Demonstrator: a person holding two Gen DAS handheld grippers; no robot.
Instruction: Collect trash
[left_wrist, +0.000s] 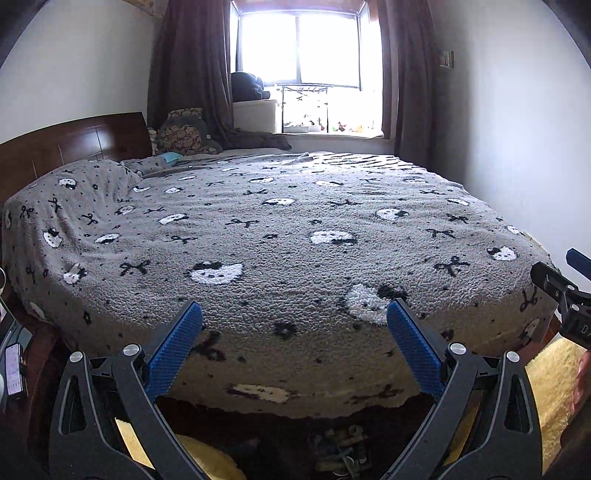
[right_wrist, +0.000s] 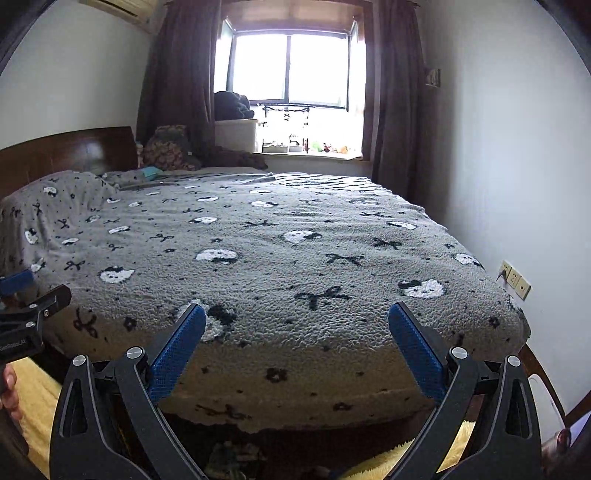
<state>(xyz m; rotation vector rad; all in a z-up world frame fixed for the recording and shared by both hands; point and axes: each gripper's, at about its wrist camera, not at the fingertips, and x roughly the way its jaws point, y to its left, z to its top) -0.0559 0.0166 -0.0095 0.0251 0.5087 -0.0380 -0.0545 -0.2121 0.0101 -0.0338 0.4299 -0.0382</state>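
A bedroom: a bed (left_wrist: 295, 229) under a grey fleece blanket (right_wrist: 280, 266) patterned with white cat faces and black bows, a bright window (left_wrist: 303, 48) at 12 o'clock. No trash is clearly visible — only a dim, blurred jumble (left_wrist: 341, 454) on the floor at 6 o'clock, under the bed's foot, too dark to identify. The left gripper (left_wrist: 294, 332) hangs spread wide, empty; the right gripper (right_wrist: 297, 334) likewise — its edge cut off at 3 o'clock in the left view.
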